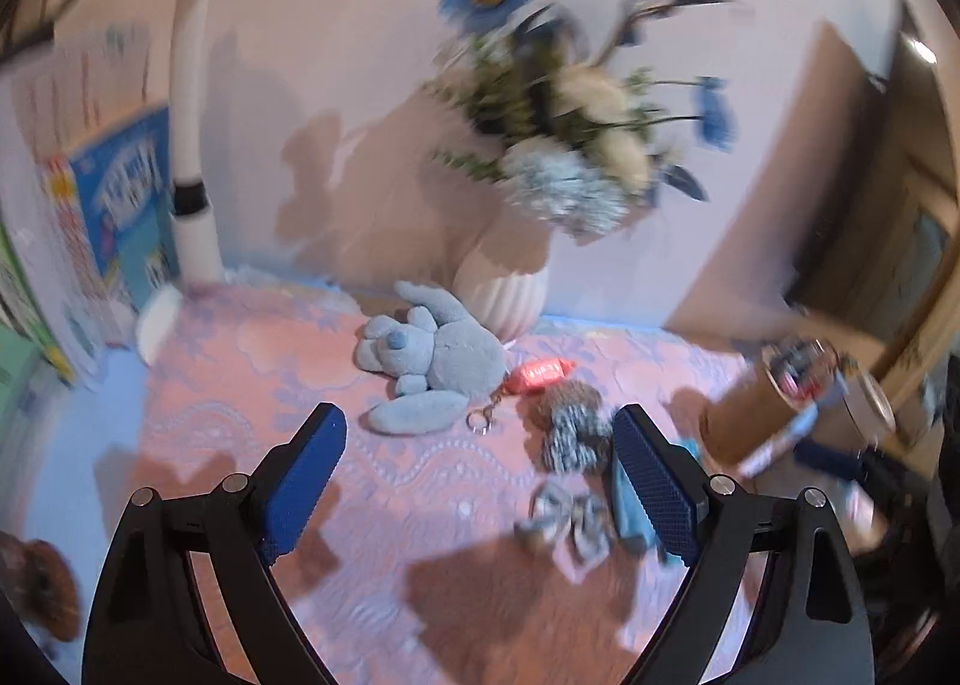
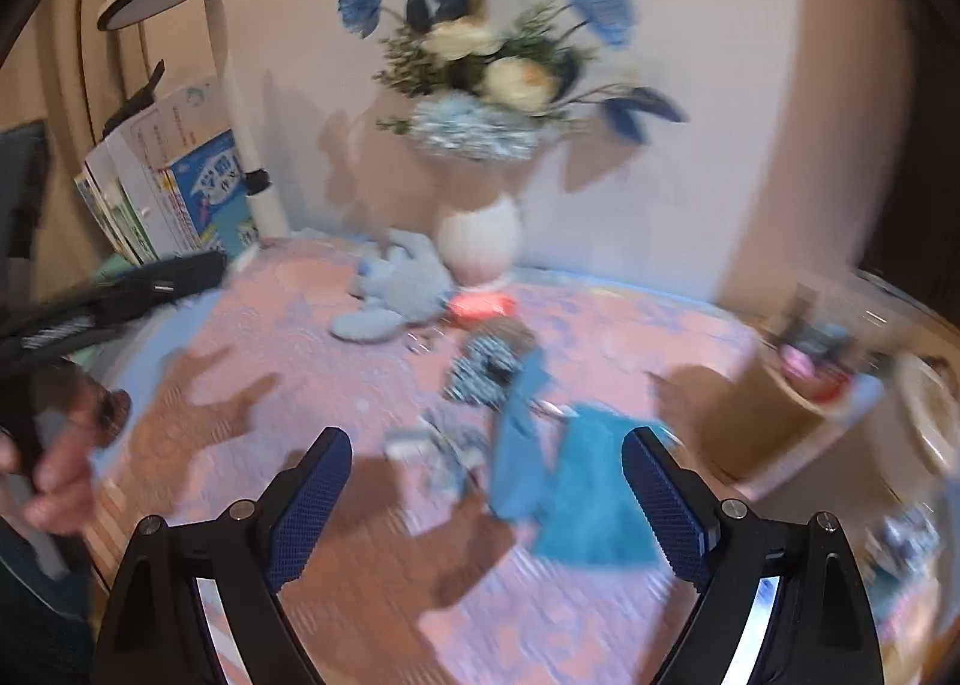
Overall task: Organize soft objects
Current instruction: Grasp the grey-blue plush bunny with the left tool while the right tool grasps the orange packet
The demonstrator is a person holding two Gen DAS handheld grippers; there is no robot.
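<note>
A grey-blue plush rabbit (image 1: 435, 358) lies on the pink lace tablecloth (image 1: 252, 385) in front of a white vase; it also shows in the right wrist view (image 2: 393, 289). Beside it lie a red candy-shaped keychain (image 1: 538, 374), a brown and grey woolly toy (image 1: 573, 424), a small grey fabric piece (image 1: 564, 520) and a blue cloth (image 2: 576, 493). My left gripper (image 1: 480, 481) is open and empty above the cloth, short of the rabbit. My right gripper (image 2: 486, 499) is open and empty above the blue cloth. Both views are blurred.
A white vase (image 1: 504, 295) of blue and cream flowers stands at the back against the wall. A white lamp post (image 1: 192, 157) and leaning books (image 1: 129, 205) are back left. A brown round container (image 1: 774, 415) holding items stands at the right. The left gripper body (image 2: 120, 295) shows at left.
</note>
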